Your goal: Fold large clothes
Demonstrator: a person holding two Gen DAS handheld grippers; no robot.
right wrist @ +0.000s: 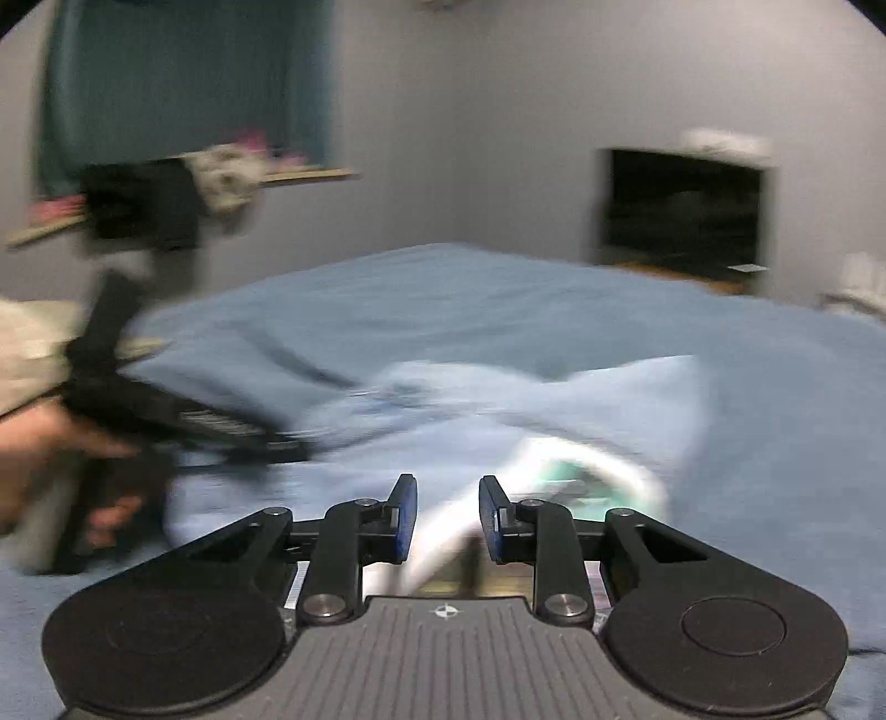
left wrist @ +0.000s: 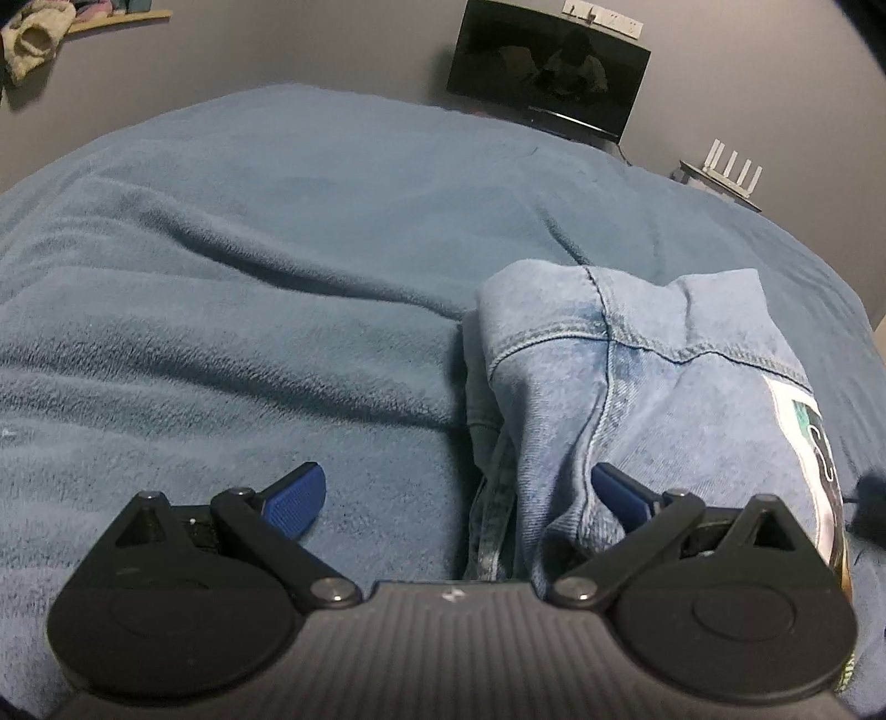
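Observation:
A folded light-blue denim garment (left wrist: 637, 376) with a white and green printed patch lies on the blue blanket (left wrist: 249, 277), at the right of the left wrist view. My left gripper (left wrist: 457, 493) is open, low over the garment's near left edge, its right finger over the denim and its left finger over the blanket. In the blurred right wrist view the denim garment (right wrist: 554, 410) lies ahead. My right gripper (right wrist: 447, 512) is partly open above the printed patch (right wrist: 587, 471), with nothing held. The left gripper and hand (right wrist: 138, 421) show at the left.
The blanket covers a wide bed. A dark TV (left wrist: 548, 72) hangs on the grey wall beyond it. A router (left wrist: 731, 174) stands on a small shelf at right. A wall shelf (left wrist: 111, 19) with soft items is at far left.

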